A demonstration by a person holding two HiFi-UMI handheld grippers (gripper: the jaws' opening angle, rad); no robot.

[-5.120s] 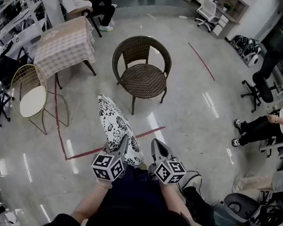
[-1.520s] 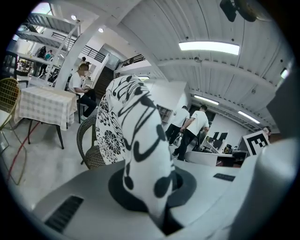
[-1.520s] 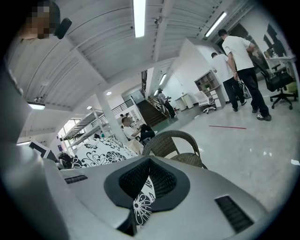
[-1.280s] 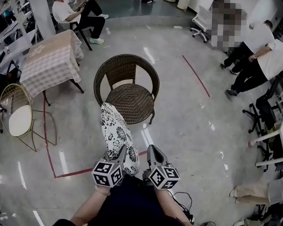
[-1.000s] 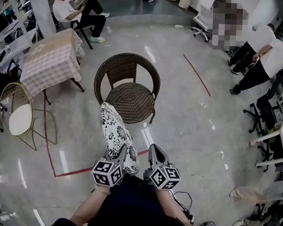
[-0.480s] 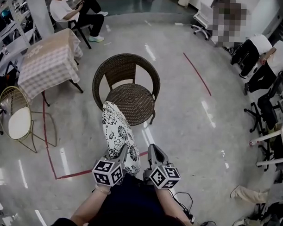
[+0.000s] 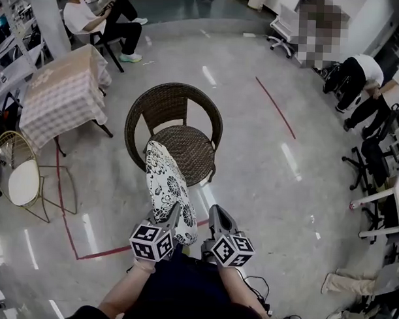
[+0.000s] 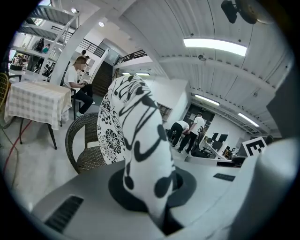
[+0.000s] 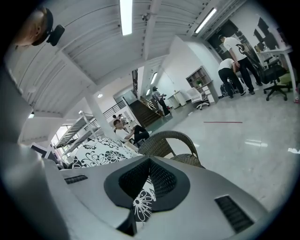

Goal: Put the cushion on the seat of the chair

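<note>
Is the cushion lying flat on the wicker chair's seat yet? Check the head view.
No: the cushion is held on edge in the left gripper, and the chair seat lies bare.

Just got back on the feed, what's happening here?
A person holds the floral cushion on edge, its near end clamped in the left gripper and the right gripper. The wicker chair stands just ahead on the floor, its seat bare; the cushion is not yet on it.

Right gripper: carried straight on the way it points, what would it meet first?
The right gripper would probably meet the wicker chair, near its seat front, though depth is unclear.
</note>
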